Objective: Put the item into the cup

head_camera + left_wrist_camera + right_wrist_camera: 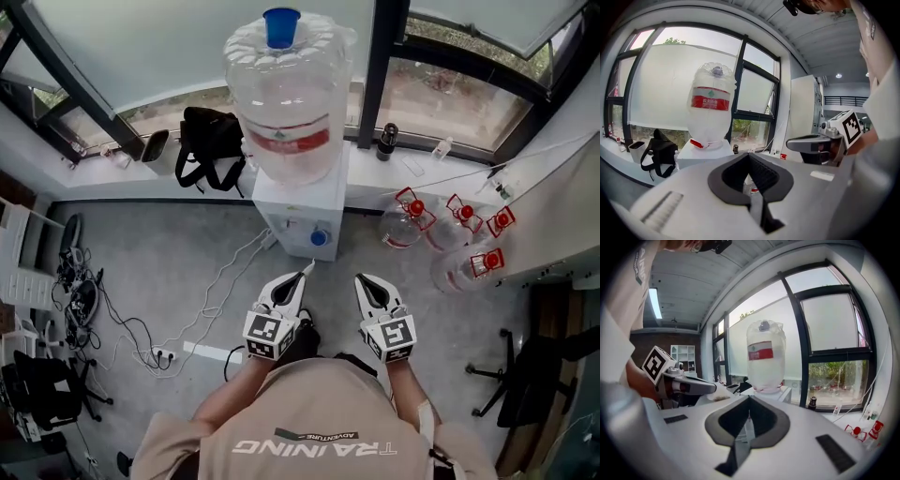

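A blue cup (281,26) stands on top of the big upturned water bottle (289,94) of a white dispenser (305,211). I see no loose item to go with it. My left gripper (305,274) is held low in front of the dispenser, shut with nothing in it; in the left gripper view the left gripper (749,156) has its jaws meeting. My right gripper (362,280) is beside it, about a hand's width to the right, also shut and empty; in the right gripper view the right gripper (749,398) points at the bottle (765,355).
A black bag (208,141) and a dark flask (386,141) sit on the window sill. Several empty water bottles with red handles (450,234) lie on the floor at right. Cables and a power strip (164,354) trail at left. A chair base (502,380) is at right.
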Demonstrator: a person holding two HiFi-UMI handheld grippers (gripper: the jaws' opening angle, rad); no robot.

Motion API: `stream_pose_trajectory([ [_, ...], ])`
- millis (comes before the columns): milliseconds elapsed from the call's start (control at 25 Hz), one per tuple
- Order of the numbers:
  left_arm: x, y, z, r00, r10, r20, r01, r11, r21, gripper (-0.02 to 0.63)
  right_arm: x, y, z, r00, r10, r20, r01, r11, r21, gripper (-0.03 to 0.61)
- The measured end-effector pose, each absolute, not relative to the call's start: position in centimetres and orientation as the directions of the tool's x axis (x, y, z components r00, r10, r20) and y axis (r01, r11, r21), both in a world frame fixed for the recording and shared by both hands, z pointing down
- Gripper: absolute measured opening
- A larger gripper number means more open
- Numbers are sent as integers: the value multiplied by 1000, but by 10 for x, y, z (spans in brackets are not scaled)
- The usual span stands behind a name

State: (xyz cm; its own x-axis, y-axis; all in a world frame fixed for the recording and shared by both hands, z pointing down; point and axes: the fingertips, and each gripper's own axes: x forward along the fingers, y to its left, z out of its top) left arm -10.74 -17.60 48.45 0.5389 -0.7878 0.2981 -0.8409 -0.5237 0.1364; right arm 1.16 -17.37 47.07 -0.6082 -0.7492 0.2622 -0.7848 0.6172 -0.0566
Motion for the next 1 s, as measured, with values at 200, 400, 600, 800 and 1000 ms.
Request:
stream_pose_trajectory([
  [200, -114, -214, 491, 598, -743, 302, -800, -578, 163, 8, -2, -210, 464, -555, -789, 264, -823, 567, -37, 11],
  [400, -113, -238, 511, 644, -690, 329, -761, -622, 185, 8, -9, -228, 472, -506, -814, 287, -856, 514, -50, 11],
  [600, -102, -262, 533, 666, -648, 369, -739, -641, 208, 8, -2, -245, 489, -496, -805, 326, -859, 509, -49, 11],
  [800, -85, -274, 555, 649, -638, 415, -748, -634, 194, 8, 18, -258, 520, -504, -789, 350, -858, 505, -97, 12],
  [1000, -84, -290, 587, 616, -648, 447, -781, -575, 242, 8, 18, -275, 556, -551, -750, 366, -831, 536, -152, 12],
])
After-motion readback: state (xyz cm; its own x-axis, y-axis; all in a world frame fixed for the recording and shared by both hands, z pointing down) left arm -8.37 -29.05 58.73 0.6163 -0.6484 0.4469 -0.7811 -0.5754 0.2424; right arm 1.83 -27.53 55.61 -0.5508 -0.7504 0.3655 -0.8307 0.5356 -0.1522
